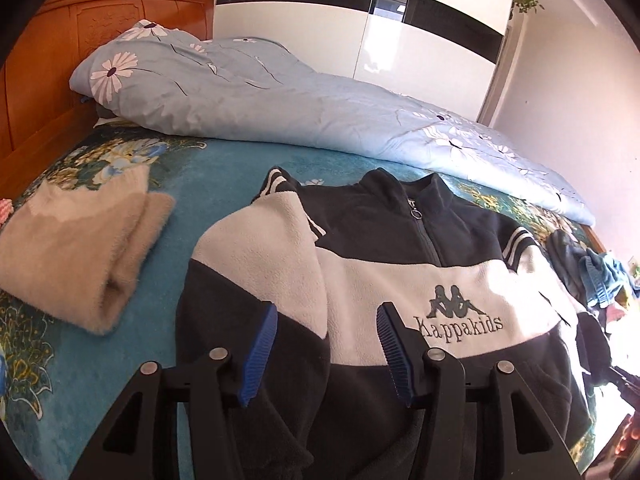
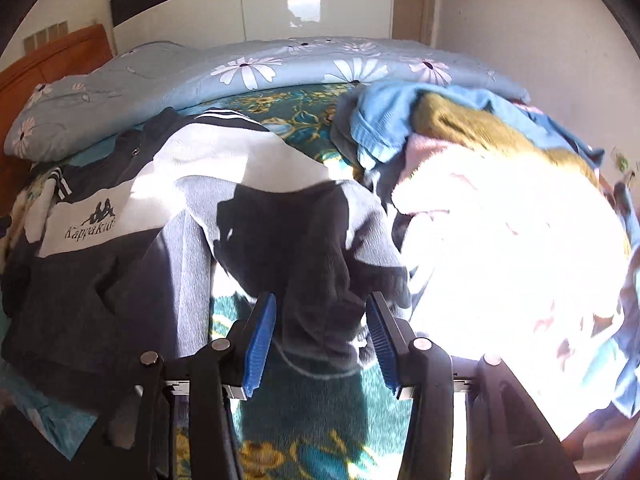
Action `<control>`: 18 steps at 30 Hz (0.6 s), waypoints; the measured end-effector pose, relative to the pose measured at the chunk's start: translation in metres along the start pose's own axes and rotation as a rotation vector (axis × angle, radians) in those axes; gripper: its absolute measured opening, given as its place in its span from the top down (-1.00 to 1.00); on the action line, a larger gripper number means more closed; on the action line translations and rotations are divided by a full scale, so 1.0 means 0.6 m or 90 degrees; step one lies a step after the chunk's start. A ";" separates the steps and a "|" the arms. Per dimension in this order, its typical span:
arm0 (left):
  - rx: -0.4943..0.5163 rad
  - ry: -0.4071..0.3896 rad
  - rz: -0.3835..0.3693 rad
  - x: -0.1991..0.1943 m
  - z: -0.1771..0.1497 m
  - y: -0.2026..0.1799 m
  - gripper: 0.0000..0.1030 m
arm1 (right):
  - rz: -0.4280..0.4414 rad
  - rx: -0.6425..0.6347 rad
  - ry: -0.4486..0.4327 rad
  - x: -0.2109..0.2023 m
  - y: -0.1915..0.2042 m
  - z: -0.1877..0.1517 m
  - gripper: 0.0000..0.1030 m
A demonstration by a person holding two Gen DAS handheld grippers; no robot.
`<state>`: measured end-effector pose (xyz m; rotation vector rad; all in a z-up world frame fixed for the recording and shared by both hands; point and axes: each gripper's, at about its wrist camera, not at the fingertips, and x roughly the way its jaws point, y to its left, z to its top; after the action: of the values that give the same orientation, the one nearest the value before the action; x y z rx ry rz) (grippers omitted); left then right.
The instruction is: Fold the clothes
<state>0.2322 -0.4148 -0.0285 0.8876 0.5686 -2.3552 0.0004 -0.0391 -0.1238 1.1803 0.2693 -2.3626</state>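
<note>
Both views sit just behind their own tool, looking forward and steeply down along its two blue pads onto the bed [image 1: 224,168]. The left wrist view hangs close over the fleece jacket [image 1: 400,280], facing the headboard [image 1: 60,60] and wardrobe [image 1: 360,32]. The right wrist view is close over the jacket's sleeve, beside a clothes heap [image 2: 500,220]. Both share the jacket, quilt [image 1: 280,96] and wardrobe.
</note>
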 end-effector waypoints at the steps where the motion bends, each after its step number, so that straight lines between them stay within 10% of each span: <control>1: 0.001 -0.001 -0.001 -0.004 -0.002 -0.002 -0.08 | 0.004 0.020 -0.001 -0.002 -0.010 -0.006 0.06; 11: -0.014 -0.002 0.020 -0.047 -0.029 0.020 -0.10 | 0.118 0.191 0.015 0.039 -0.046 -0.011 0.02; 18: -0.058 -0.001 0.012 -0.055 -0.034 0.045 -0.10 | 0.122 0.125 -0.027 0.009 -0.009 0.021 0.55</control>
<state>0.2791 -0.4123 -0.0247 0.8452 0.6588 -2.2933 -0.0137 -0.0408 -0.1205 1.1851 -0.0892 -2.2807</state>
